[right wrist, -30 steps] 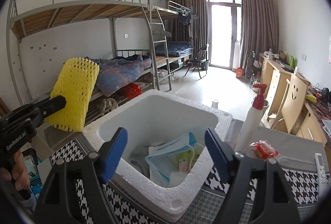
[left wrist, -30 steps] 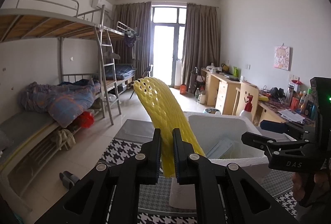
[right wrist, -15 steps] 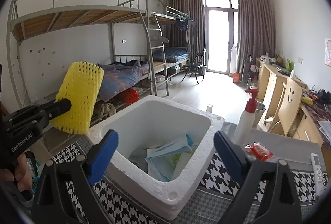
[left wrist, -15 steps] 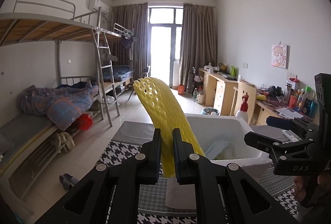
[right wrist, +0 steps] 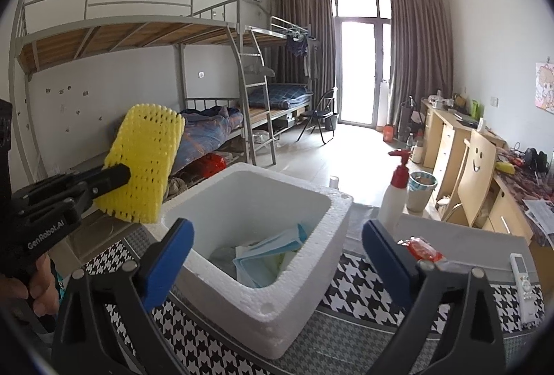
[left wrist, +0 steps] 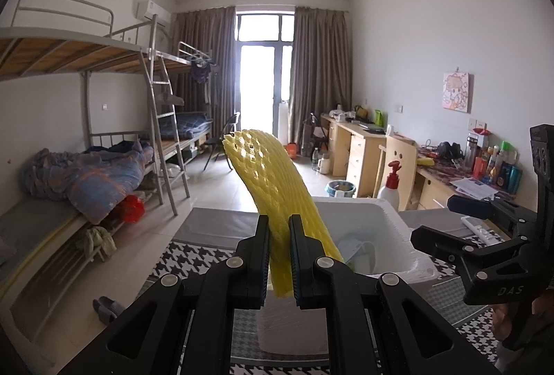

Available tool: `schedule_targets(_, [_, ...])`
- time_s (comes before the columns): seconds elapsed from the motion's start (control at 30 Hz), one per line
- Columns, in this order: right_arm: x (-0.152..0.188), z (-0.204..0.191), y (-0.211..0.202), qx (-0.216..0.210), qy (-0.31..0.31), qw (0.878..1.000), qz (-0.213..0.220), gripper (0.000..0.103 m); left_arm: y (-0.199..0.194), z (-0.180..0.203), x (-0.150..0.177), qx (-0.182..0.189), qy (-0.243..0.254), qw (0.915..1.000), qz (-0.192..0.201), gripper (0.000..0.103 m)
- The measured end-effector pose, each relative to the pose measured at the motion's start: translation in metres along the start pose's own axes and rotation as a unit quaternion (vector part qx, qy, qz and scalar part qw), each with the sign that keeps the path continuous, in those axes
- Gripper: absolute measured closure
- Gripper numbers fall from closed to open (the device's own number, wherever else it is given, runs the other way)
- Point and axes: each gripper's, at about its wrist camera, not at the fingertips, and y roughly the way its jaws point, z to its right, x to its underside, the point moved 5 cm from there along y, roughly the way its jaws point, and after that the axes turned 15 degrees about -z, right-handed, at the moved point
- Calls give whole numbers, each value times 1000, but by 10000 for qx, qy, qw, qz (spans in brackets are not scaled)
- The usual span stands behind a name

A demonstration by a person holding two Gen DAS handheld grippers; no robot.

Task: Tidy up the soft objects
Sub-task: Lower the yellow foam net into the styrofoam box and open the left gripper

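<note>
The left gripper (left wrist: 279, 257) is clamped on a yellow foam net sleeve (left wrist: 273, 191), its 2 black jaws pinching the sleeve's lower end while the rest stands up and curves to the far left. In the right wrist view the same sleeve (right wrist: 145, 163) hangs in the air just beside the near-left corner of a white foam box (right wrist: 304, 257), not touching it as far as can be seen. The right gripper (right wrist: 277, 236) has just been opening and its blue-padded jaws stand wide apart with nothing pressed between them; the box sits beyond the gap. In the left wrist view the right gripper's tips (left wrist: 436, 226) hover at the box's right side.

The sleeve's bottom edge is hidden behind the left jaws, and the box's near wall is partly covered by them. A hand (right wrist: 41, 285) on the left tool is cut off at the frame edge.

Inside the box lie light blue face masks (right wrist: 270, 253) and pale, greenish packets too jumbled to name. On the houndstooth cloth (right wrist: 367, 292) right of the box stand a white pump bottle with a red head (right wrist: 394, 198), a small red packet (right wrist: 422, 248) and a white remote (right wrist: 523, 274)
</note>
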Motion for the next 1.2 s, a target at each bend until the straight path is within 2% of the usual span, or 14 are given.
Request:
schedule_targets(0.67, [15, 30, -19, 272, 300, 9991, 99, 3, 16, 24, -7, 248, 208, 9993, -171, 91])
schedule_targets(1.2, [26, 52, -27, 398, 455, 9981, 86, 3, 44, 41, -11, 391, 320, 9977, -460, 91])
